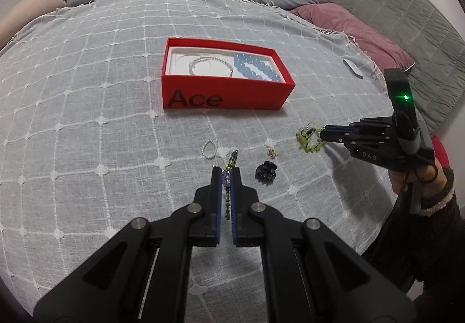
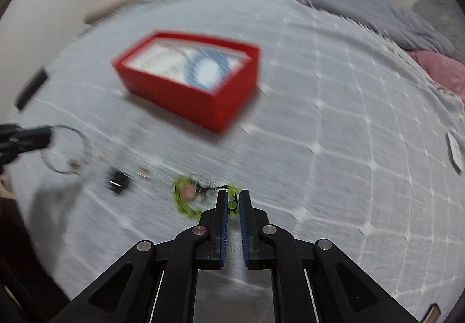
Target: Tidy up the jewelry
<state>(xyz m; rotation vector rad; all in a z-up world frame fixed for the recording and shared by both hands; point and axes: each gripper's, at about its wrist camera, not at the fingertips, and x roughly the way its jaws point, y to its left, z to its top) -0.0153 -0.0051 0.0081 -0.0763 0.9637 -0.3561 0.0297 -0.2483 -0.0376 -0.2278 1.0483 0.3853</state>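
Left wrist view: a bed covered by a pale grey checked throw (image 1: 87, 108). An open red box (image 1: 226, 93) printed "Ace" sits in the middle, holding a clear bead bracelet (image 1: 200, 61) and a blue bead bracelet (image 1: 257, 67). The left gripper (image 1: 226, 170) is clamped on a dark beaded strand (image 1: 229, 186) running between its blue pads. Just ahead on the throw lie a small pearl bracelet (image 1: 209, 149), a tiny gold piece (image 1: 272, 152) and a black hair claw (image 1: 266, 172). At right, the right gripper (image 1: 322, 135), held by a hand in a dark sleeve, pinches a yellow-green bead bracelet (image 1: 308, 138).

Right wrist view, blurred: the right gripper (image 2: 233, 192) has its jaws nearly together on the yellow-green bead bracelet (image 2: 181, 201), which trails left over the throw. The red box (image 2: 200, 99) lies beyond; the left gripper (image 2: 49, 131) shows at the left edge.
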